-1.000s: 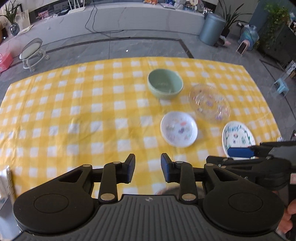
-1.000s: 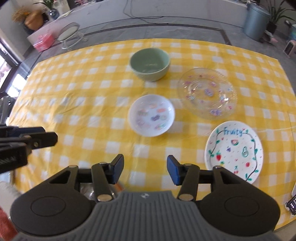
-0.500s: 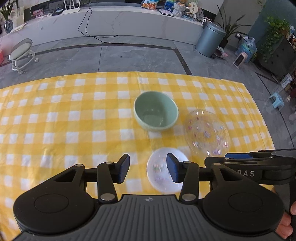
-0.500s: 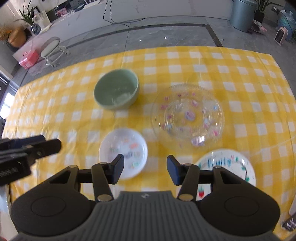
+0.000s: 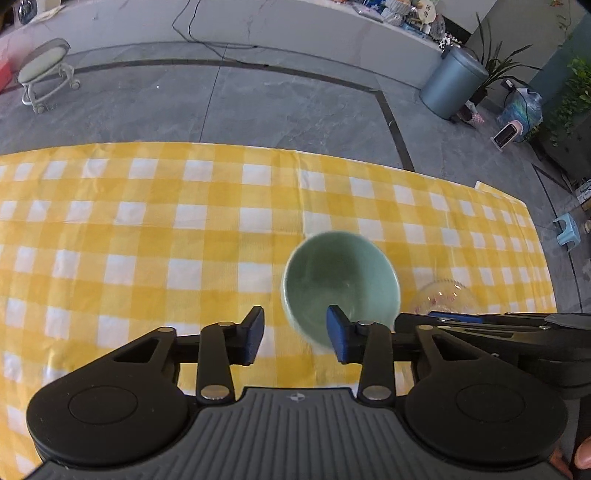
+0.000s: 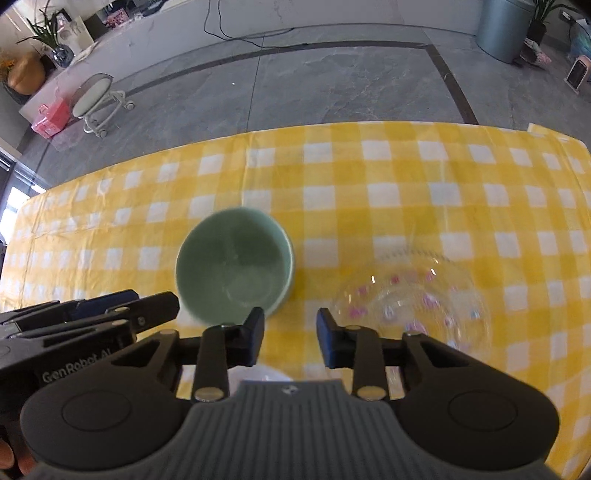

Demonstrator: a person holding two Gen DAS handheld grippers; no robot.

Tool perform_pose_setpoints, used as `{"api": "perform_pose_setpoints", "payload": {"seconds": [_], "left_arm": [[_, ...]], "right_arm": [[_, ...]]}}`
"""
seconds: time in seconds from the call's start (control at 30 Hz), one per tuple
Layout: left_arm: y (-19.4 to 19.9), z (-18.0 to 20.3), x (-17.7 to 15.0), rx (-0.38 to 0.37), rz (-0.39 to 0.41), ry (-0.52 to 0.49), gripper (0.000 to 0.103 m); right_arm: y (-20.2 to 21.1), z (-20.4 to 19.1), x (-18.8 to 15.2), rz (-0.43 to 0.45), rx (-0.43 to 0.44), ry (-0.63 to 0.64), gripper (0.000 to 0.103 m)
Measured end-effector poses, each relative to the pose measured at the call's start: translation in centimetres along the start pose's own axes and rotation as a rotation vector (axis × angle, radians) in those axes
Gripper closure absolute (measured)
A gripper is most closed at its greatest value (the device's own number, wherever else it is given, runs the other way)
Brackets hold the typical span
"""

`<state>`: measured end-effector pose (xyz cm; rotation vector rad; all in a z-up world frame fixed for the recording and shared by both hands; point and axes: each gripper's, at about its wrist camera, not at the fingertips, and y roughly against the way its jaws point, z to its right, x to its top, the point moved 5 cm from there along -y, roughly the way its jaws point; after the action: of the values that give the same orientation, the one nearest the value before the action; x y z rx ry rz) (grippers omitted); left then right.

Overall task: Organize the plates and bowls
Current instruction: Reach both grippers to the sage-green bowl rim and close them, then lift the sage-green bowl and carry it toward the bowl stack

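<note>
Bowl glossy green, round | plate clear glass | both tools closing, empty

A lived-in home room – beyond the yellow checked tablecloth lie grey stone floor tiles, a small stool, a bin and potted plants

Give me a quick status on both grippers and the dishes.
Left gripper and right gripper both closing, nothing between the jaws. Green bowl and clear plate sit untouched on the checked cloth. Nothing in the way.
</note>
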<state>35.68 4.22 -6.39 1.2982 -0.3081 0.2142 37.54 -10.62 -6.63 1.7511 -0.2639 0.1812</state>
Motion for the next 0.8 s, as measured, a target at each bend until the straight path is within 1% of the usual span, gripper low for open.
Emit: {"api": "perform_pose_setpoints", "payload": {"seconds": [0.1, 0.23, 0.3, 0.4, 0.57, 0.67, 0.8], "left_arm": [[-1.4, -0.3, 0.6, 0.001, -0.034, 0.017, 0.073], [-3.0, -0.5, 1.2, 0.019, -0.064, 0.007, 0.076], [-3.6, -0.5, 1.4, 0.021, -0.08, 0.005, 0.083], [-4.5, -0.5, 1.3, 0.026, -0.114, 0.006, 0.088], [-5.2, -0.5, 1.1, 0.017, -0.15, -0.004, 0.093], [-5.1, -0.5, 1.2, 0.022, -0.151, -0.004, 0.093], [-5.1, -0.5, 1.1, 0.025, -0.145, -0.002, 0.093]], "right_arm": [[-1.2, -0.3, 1.1, -0.018, 0.016, -0.012, 0.082], [-2.9, -0.3, 1.8, -0.049, -0.01, -0.013, 0.085], [-3.5, -0.3, 2.0, -0.059, -0.013, -0.011, 0.087], [-4.3, -0.4, 2.2, -0.074, -0.021, 0.0, 0.089], [-5.7, -0.1, 2.1, -0.107, -0.024, 0.005, 0.092], [-6.4, 0.3, 2.0, -0.124, 0.009, -0.014, 0.092], [-6.2, 0.4, 1.9, -0.109, 0.023, -0.023, 0.093]]}}
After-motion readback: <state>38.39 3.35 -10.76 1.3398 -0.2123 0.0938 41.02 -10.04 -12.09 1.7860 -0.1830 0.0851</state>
